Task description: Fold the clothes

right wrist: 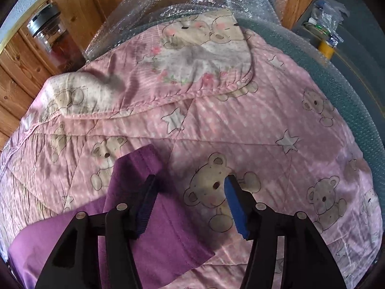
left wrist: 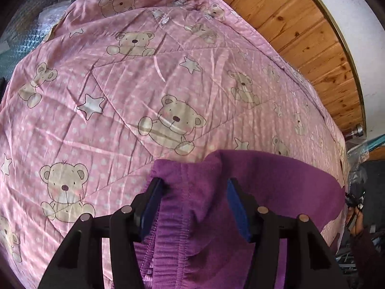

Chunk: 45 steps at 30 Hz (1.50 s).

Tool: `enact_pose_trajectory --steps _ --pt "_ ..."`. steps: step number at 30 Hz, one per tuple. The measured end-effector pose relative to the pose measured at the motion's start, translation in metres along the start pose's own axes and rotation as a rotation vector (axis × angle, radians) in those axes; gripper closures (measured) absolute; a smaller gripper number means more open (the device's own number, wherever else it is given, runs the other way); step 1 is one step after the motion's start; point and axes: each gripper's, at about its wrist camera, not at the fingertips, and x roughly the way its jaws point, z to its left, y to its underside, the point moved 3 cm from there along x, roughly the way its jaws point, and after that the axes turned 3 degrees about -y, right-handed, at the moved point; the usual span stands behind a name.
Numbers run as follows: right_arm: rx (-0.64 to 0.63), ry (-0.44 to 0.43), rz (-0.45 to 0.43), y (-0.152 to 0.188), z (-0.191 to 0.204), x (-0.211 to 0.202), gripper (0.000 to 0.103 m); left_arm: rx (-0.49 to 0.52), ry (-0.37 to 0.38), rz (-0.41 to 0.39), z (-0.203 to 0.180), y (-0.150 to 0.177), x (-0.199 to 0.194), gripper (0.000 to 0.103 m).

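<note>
A purple garment (left wrist: pixel 240 187) lies near on the pink bear-print quilt (left wrist: pixel 120 96). The left gripper (left wrist: pixel 195 185) stands spread over its gathered waistband – holding nothing. The right gripper (right wrist: pixel 190 183) gapes too – left finger (right wrist: pixel 148 195) over purple cloth, right over quilt.

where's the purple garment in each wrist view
Left wrist: the purple garment fills the bottom centre, its gathered waistband between the open left gripper.
Right wrist: it lies bottom left, under the left finger of the open right gripper.
Shared landmark: the pink teddy-bear quilt beneath it.
</note>
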Motion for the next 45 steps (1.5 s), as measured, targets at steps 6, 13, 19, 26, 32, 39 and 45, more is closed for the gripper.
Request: enact_pose_trajectory --steps 6,13,19,26,32,39,45 --pt "0.039 0.015 -0.017 -0.005 -0.015 -0.001 0.041 -0.08 0.022 -0.019 0.016 0.004 -0.014 0.045" --pt "-0.01 -0.13 -0.014 -0.008 0.011 0.003 0.04 0.004 0.068 0.002 -0.017 0.005 -0.003 0.041" --pt "-0.254 -0.035 0.029 -0.002 0.067 0.005 0.093 0.02 -0.054 -0.039 -0.028 -0.008 0.003 0.098" --pt "-0.214 -0.015 -0.124 -0.04 0.084 -0.034 0.094 -0.028 -0.133 -0.202 0.001 -0.07 -0.054 0.099" --pt "-0.12 0.039 -0.118 -0.055 0.074 -0.019 0.092 -0.023 -0.188 -0.248 0.004 -0.084 -0.059 0.098" --pt "-0.061 0.136 -0.124 -0.045 0.061 -0.006 0.052 -0.029 -0.19 -0.197 0.016 -0.104 -0.023 0.094" --pt "-0.014 0.121 -0.296 -0.044 0.051 -0.051 0.041 -0.025 -0.194 -0.147 0.025 -0.104 -0.008 0.092"
